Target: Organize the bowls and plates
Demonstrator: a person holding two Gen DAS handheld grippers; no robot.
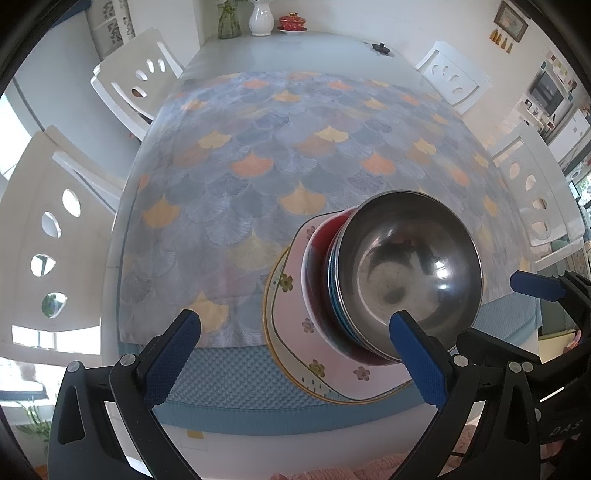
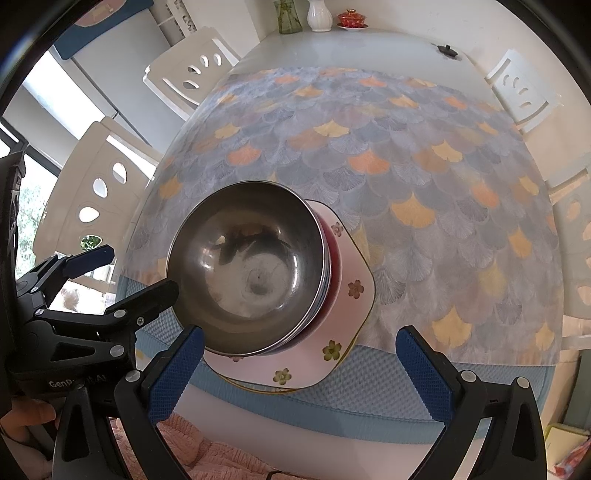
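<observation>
A steel bowl tops a nested stack with a blue bowl and a red bowl under it. The stack rests on a pink flowered square plate, which lies on a yellow-rimmed plate. It stands near the table's front edge. My left gripper is open, its right finger by the steel bowl's near rim; contact is unclear. My right gripper is open in front of the stack, holding nothing. One of its blue fingers shows right of the bowls.
A fan-patterned tablecloth covers the table, with a blue foam mat along the near edge. White chairs stand on both sides. At the far end are a glass vase, white vase, red lidded cup and black lid.
</observation>
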